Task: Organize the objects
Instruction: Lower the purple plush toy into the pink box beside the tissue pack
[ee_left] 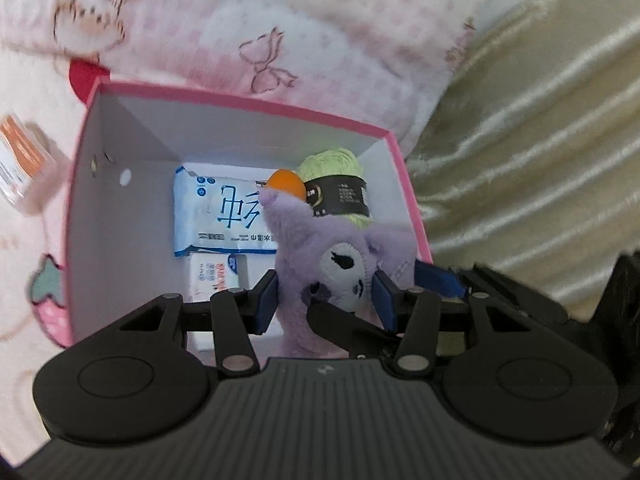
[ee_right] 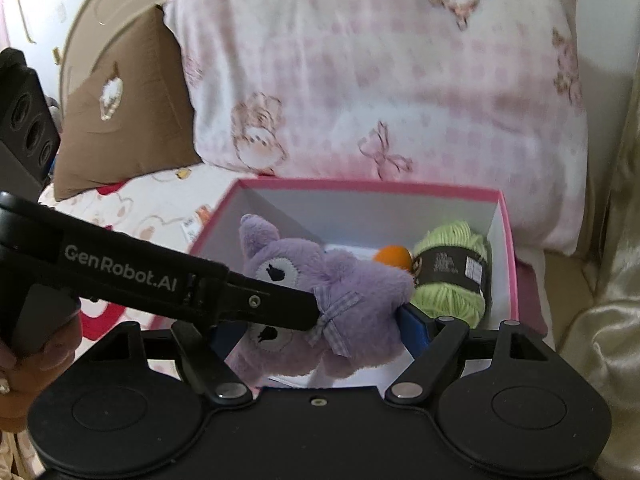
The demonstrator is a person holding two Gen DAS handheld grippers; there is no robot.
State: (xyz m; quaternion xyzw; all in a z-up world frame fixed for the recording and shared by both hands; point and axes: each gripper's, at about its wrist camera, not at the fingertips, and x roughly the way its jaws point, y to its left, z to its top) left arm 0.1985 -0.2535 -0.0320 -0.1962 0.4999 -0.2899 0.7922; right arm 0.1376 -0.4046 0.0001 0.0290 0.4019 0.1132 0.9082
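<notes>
A purple plush toy (ee_left: 320, 248) with white eye patches hangs over the open pink box (ee_left: 224, 98). My left gripper (ee_left: 326, 300) is shut on the plush, its blue pads pressing both sides. My right gripper (ee_right: 320, 336) also grips the same plush (ee_right: 352, 288), and the left gripper's arm (ee_right: 160, 280) crosses in front of it. Inside the box lie a green yarn ball (ee_left: 340, 184) with a black label, an orange ball (ee_left: 286, 184), a blue-white wipes pack (ee_left: 218, 212) and a smaller white pack (ee_left: 212, 276). The yarn (ee_right: 452, 272) and orange ball (ee_right: 394, 256) also show in the right wrist view.
The box (ee_right: 360, 186) rests on a bed with pink patterned bedding. A large pink pillow (ee_right: 380, 72) lies behind it and a brown cushion (ee_right: 124, 108) at the left. An orange-white packet (ee_left: 24, 156) lies left of the box. Cream satin fabric (ee_left: 540, 140) lies at the right.
</notes>
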